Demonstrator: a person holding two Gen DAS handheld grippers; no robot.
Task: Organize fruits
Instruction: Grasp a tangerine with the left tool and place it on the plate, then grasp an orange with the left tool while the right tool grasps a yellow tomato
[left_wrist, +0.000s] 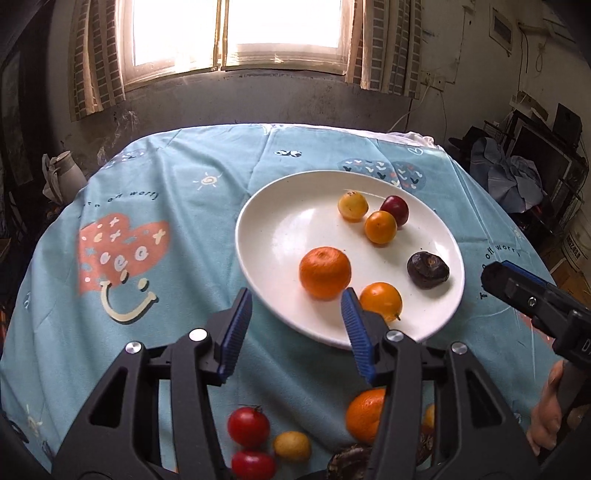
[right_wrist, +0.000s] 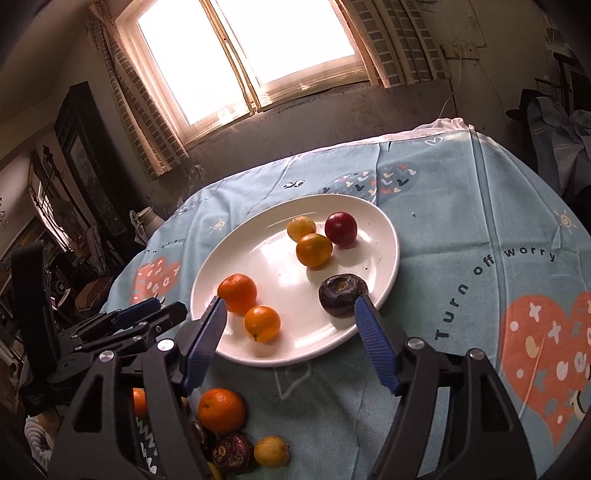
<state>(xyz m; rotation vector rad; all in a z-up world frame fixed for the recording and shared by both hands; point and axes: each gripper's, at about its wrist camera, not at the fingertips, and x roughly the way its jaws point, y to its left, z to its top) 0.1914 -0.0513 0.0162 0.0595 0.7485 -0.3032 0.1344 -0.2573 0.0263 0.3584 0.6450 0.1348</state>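
1. Still waiting at six o'clock on the tablecloth (left_wrist: 177, 221): loose fruits (left_wrist: 248, 426).
2. Hovering apart and empty: left gripper (left_wrist: 297, 306), right gripper (right_wrist: 290, 310).
3. Already resting at twelve o'clock in the white plate (left_wrist: 273, 229): six fruits, mandarin (left_wrist: 325, 272) included.

- A lived-in room of a home, rather worn and crowded.
- A window (left_wrist: 236, 33) with a pale wooden frame lets in bright daylight; checked curtains (left_wrist: 94, 59) hang at both sides.
- The wall below the window (left_wrist: 258, 99) is grey, stained and scuffed.
- The tabletop carries a light blue cloth (left_wrist: 177, 206) printed with hearts, a smiley and the words "Turn off worry".
- A white plate (left_wrist: 280, 229) of fruit sits on it, household ware.
- A white jug (left_wrist: 66, 173) stands beyond the table's left edge.
- Crumpled clothes (left_wrist: 509, 177) lie heaped on dark shelving at the right.
- Dark wooden furniture (right_wrist: 85, 162) lines the left wall.
- A cable (right_wrist: 452, 92) runs down from a wall socket (right_wrist: 458, 50).
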